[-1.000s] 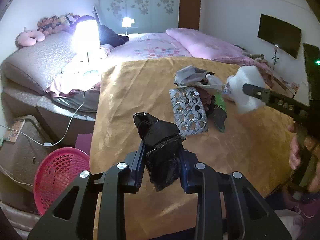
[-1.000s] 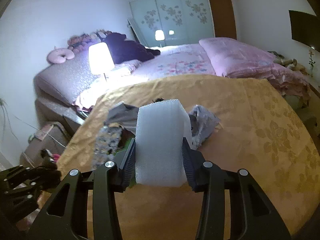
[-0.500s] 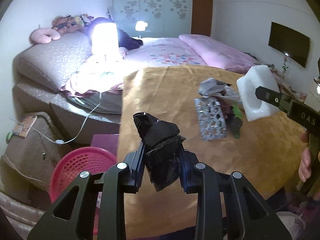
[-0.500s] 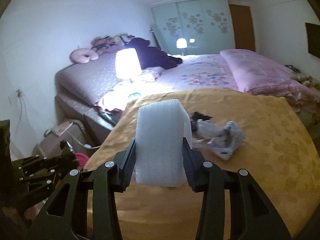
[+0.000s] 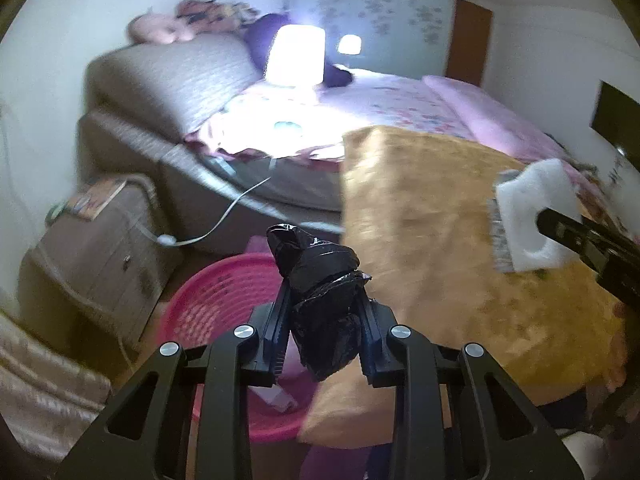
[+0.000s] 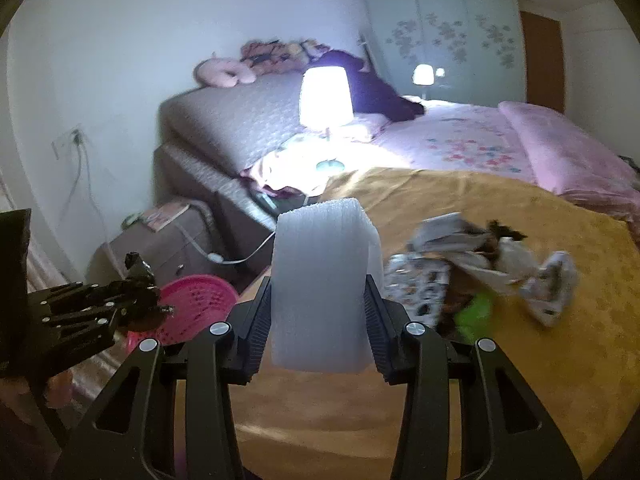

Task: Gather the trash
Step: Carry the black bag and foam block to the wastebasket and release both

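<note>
Tabletop: covered by a gold patterned cloth. A pile of crumpled wrappers lies on it toward the far edge, with a green scrap at the pile's near side. Floor: a pink basket stands just beside the tabletop's left edge.

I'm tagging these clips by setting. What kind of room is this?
A bedroom, most likely: a bed with a pink quilt, a lit lamp beside it, and wardrobe doors along the far wall.
</note>
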The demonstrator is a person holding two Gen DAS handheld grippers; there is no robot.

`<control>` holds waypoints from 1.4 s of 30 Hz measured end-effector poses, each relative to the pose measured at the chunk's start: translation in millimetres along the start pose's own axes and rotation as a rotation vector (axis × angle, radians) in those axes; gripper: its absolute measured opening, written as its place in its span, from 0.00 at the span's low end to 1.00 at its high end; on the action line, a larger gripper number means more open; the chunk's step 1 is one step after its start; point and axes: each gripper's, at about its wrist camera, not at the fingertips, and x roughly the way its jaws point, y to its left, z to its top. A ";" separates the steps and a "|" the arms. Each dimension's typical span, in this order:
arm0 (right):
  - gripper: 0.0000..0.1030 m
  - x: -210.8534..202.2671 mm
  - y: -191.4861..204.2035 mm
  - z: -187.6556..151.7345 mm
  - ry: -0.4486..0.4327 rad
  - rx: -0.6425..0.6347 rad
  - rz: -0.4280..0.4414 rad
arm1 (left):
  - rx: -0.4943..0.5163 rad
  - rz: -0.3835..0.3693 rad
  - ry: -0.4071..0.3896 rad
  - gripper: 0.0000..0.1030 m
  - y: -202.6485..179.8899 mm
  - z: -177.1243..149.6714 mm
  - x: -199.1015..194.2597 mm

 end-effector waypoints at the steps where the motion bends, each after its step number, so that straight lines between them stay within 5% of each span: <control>1: 0.41 4.6 5.0 0.1 0.011 -0.005 0.012 | -0.009 0.013 0.000 0.27 4.9 -1.5 0.7; 22: 0.41 78.1 103.4 5.4 0.188 -0.079 0.259 | -0.048 0.171 0.057 0.28 46.0 -15.3 26.3; 31: 0.42 81.7 112.3 5.8 0.207 -0.075 0.281 | -0.068 0.182 0.087 0.41 55.5 -19.0 32.6; 35: 0.57 83.7 113.9 6.5 0.206 -0.061 0.288 | -0.082 0.199 0.078 0.59 58.4 -18.7 31.1; 42: 0.62 79.3 110.9 6.7 0.193 -0.047 0.279 | -0.094 0.207 0.078 0.64 60.4 -18.4 31.1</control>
